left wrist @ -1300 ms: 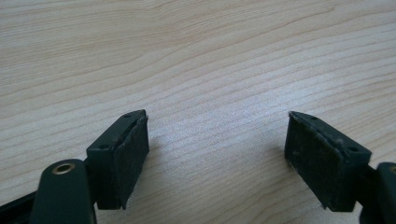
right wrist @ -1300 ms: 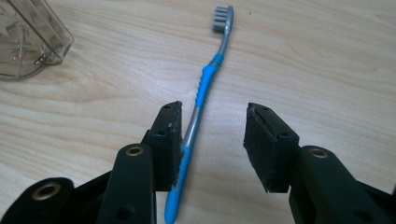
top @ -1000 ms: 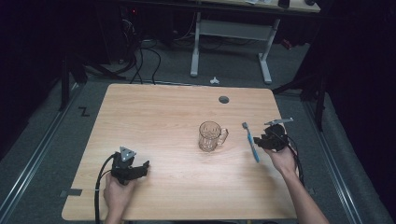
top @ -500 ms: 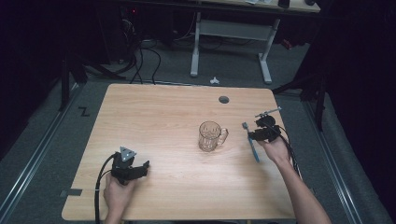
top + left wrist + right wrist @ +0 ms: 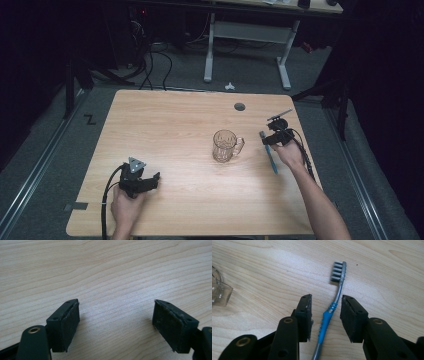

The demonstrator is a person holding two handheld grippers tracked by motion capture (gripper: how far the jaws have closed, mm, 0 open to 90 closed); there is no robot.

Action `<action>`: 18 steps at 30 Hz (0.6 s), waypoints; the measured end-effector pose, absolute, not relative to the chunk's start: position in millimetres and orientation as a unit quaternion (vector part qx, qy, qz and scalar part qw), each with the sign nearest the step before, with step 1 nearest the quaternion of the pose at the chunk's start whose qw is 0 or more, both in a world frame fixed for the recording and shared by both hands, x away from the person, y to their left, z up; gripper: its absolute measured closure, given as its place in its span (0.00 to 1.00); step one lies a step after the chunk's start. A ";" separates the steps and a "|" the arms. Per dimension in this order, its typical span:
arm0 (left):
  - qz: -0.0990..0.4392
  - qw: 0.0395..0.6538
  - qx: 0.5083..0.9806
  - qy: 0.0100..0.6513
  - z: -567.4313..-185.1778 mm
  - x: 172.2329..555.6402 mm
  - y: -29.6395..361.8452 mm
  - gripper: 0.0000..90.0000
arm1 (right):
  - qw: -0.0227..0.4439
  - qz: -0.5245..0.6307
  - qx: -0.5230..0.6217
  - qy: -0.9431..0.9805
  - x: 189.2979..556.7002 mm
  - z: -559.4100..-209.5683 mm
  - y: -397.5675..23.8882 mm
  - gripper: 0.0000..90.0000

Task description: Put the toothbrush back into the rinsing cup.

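Note:
A blue and grey toothbrush (image 5: 272,157) lies flat on the wooden table (image 5: 170,125), to the right of a clear glass mug (image 5: 226,145). My right gripper (image 5: 269,138) hovers low over the brush's head end. In the right gripper view the brush's neck (image 5: 329,310) runs between the two pads, which do not touch it. These jaws have just been closing and stand half open around the brush. The mug's handle (image 5: 219,291) shows at the left edge. My left gripper (image 5: 151,180) rests open near the front left, with bare wood between its pads (image 5: 70,320).
A round cable hole (image 5: 239,106) sits in the table's far right part. Behind the table stand a white desk frame (image 5: 210,55) and loose cables (image 5: 150,70) on the floor. The table's right edge is close to my right hand.
My right gripper has moved left and away from me along the toothbrush, toward its head. The left gripper, the mug and the brush have not moved.

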State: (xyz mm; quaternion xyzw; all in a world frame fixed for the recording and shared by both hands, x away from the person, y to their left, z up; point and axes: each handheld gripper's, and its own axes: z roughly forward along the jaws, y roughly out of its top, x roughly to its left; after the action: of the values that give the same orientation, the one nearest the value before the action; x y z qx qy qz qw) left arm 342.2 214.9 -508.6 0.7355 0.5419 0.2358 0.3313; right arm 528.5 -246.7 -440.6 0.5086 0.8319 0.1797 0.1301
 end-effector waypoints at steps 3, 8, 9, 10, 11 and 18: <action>0.236 0.331 0.736 0.542 -508.6 342.2 214.8 0.25 | 0.126 0.174 0.509 0.834 532.5 -442.2 -245.0 0.68; 0.236 0.331 0.735 0.542 -508.7 342.2 214.8 0.25 | 0.119 0.165 0.513 0.834 537.5 -443.9 -242.7 0.68; 0.236 0.331 0.736 0.542 -508.7 342.2 214.9 0.25 | 0.117 0.161 0.513 0.835 538.8 -444.7 -242.0 0.68; 0.236 0.331 0.736 0.542 -508.7 342.2 214.9 0.25 | 0.115 0.159 0.513 0.836 539.7 -445.7 -241.4 0.68; 0.236 0.331 0.736 0.542 -508.7 342.2 214.9 0.25 | 0.113 0.156 0.514 0.836 540.3 -446.6 -241.1 0.68; 0.236 0.331 0.735 0.542 -508.7 342.2 214.8 0.25 | 0.105 0.143 0.521 0.835 544.3 -451.5 -242.8 0.68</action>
State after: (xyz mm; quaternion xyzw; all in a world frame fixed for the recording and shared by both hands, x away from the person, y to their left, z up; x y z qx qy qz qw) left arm 342.2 214.8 -508.7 0.7354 0.5420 0.2358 0.3314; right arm 544.3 -242.8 -451.5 0.5209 0.8349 0.1433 0.1050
